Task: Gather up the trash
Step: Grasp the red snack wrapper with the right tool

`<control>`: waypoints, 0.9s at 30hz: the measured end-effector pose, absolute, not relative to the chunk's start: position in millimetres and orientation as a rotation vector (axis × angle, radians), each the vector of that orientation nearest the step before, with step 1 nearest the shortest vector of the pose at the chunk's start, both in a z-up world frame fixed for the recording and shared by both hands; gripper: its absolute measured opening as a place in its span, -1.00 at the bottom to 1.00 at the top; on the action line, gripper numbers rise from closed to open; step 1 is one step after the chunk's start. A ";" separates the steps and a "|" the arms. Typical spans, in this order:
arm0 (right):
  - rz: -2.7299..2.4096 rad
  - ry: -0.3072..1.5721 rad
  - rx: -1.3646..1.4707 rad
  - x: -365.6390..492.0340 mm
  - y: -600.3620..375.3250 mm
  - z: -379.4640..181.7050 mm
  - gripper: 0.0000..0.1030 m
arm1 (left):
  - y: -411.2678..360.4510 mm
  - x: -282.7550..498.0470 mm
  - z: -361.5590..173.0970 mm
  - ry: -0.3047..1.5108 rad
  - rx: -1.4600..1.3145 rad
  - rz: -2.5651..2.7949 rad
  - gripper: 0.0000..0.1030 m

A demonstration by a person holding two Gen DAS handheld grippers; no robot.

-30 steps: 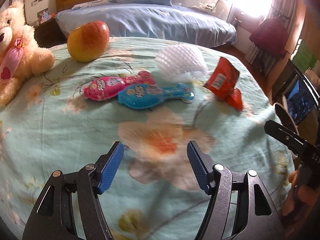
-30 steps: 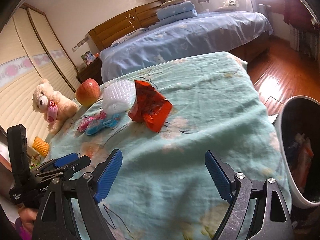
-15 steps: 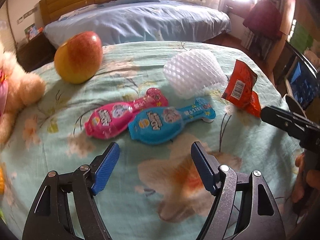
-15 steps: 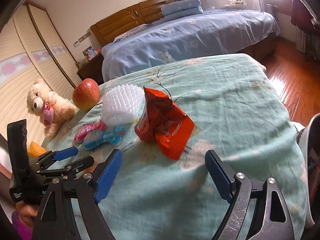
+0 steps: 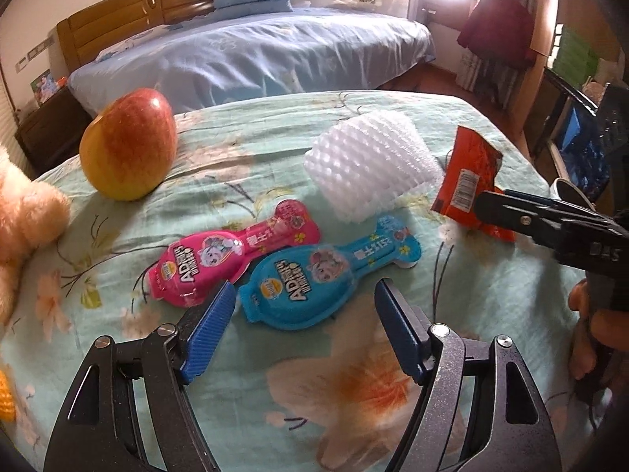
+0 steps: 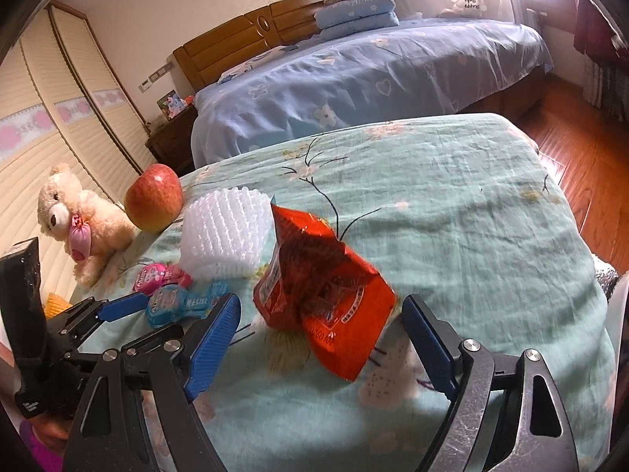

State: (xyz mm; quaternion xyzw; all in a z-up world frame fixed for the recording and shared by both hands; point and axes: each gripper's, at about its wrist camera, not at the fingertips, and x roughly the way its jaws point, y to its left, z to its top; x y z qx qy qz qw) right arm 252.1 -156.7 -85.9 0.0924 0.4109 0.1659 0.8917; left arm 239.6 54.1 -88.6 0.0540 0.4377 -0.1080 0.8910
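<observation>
Red foil is what fills my right view: the crumpled snack wrapper [image 6: 322, 295] stands on the green flowered cloth of the table [image 6: 452, 204], just ahead of my right hand-held gripper [image 6: 320, 338]. Its jaws have just been closing a little, yet they remain spread with the lower edge of the wrapper reaching between the tips, and neither blue pad presses on it.

My left hand-held gripper [image 5: 302, 330] is released too; its jaws have just been closing slightly and hover wide apart over the near end of the blue candy pack [image 5: 314, 279], not touching it that I can see. The pink candy pack [image 5: 232, 253] lies just beside the blue one, overlapped by it at one edge. Behind them rests the white foam fruit net [image 5: 365, 165], next to the wrapper. The apple [image 5: 127, 149] sits farther left, near the teddy bear [image 6: 84, 220].
</observation>
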 end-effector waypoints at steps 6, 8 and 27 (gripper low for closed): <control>0.327 0.854 0.186 253.6 -158.1 -87.1 0.15 | 45.4 236.7 -90.9 0.899 0.153 -0.239 0.19; 0.327 0.851 0.188 252.7 -159.3 -87.1 0.07 | 42.8 234.1 -90.1 0.894 0.165 -0.241 0.18; 0.355 0.827 0.261 210.5 -191.6 -76.8 -0.39 | 22.6 182.3 -81.3 0.887 0.036 -0.242 0.17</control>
